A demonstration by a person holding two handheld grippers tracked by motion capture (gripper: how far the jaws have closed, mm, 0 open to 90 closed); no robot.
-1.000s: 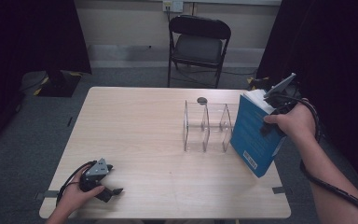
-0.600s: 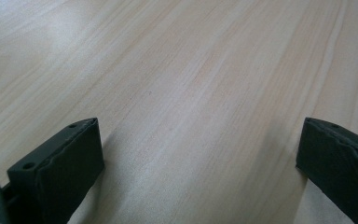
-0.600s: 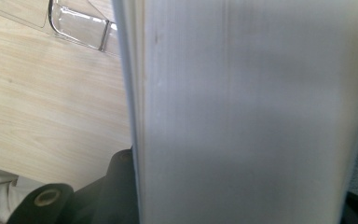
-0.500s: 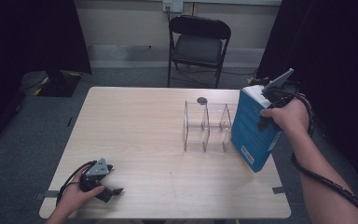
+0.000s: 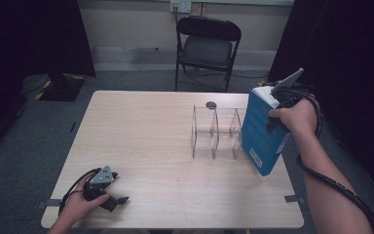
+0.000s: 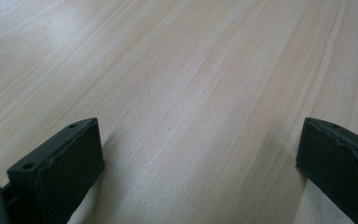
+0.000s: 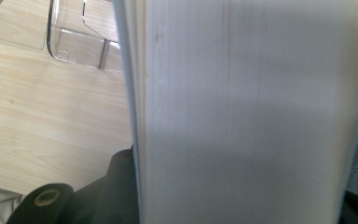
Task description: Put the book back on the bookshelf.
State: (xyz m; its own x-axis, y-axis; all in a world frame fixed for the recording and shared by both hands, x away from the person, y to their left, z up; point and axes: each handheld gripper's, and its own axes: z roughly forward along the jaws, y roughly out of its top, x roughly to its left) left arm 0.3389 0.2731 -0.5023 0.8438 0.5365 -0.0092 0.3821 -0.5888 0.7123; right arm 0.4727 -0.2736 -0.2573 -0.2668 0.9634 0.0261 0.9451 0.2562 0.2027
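— Where is the blue book?
— Clamped upright in the right gripper, just right of the clear rack, tilted above the table.
— And the left gripper?
— Resting on the table, jaws wide, holding nothing.

Book is bright blue with white page edges, the divider rack is see-through clear, desk is pale wood grain, and the folding chair is black.
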